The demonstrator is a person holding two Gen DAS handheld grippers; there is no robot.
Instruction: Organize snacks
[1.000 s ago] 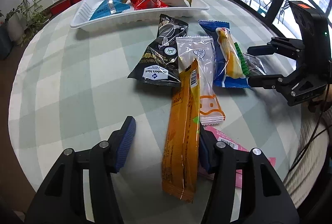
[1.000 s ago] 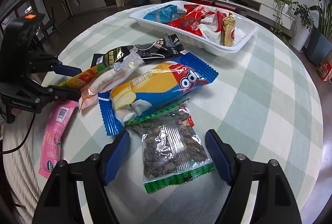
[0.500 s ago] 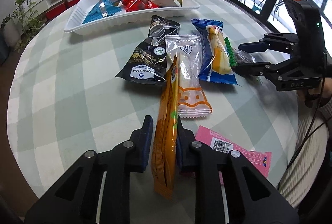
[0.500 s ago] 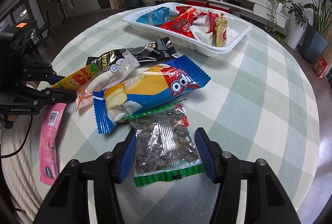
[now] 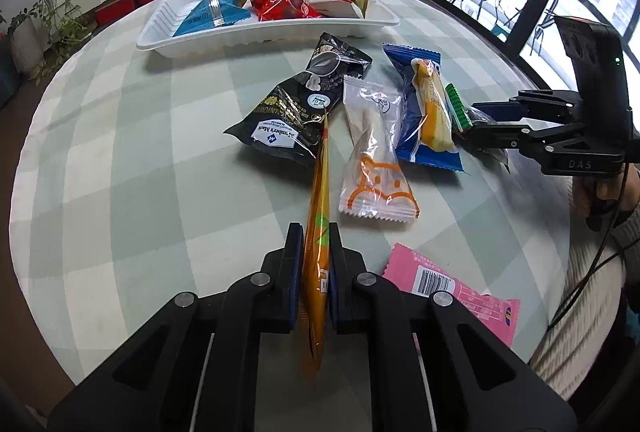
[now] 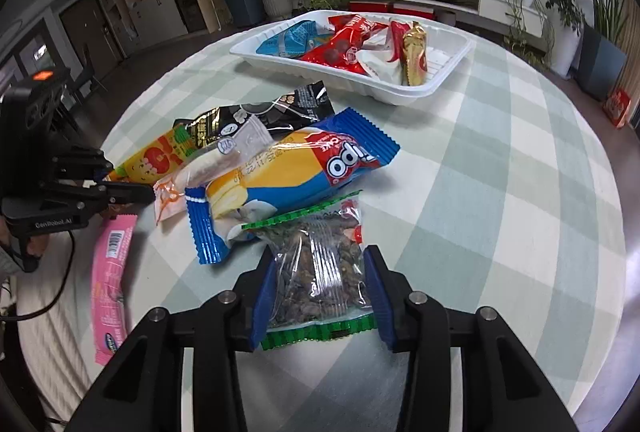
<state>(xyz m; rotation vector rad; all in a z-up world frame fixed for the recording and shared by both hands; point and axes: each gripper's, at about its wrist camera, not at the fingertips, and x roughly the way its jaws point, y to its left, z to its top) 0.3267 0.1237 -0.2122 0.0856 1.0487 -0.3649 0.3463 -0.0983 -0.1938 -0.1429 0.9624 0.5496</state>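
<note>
My left gripper [image 5: 316, 252] pinches the orange packet [image 5: 318, 232] edge-up near the table's [image 5: 120, 160] near edge. Right gripper [image 6: 318, 288] clasps the nut bag [image 6: 316, 272]. Tray [image 6: 448, 72] at the far edge holds several snacks; six remain outside it, I judge.

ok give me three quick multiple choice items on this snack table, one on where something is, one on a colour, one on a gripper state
1. Where does the gold-wrapped snack lie?
A. in the white tray
B. under the pink packet
C. on the floor

2. What colour are the end seals of the nut bag?
A. red
B. green
C. purple

3. What is the left gripper doing?
A. open above the tray
B. shut on nothing
C. shut on the orange packet

Key: 1 A, it rests among the tray's snacks; 2 B, green strips at both ends; 3 C, both pads press the packet.
</note>
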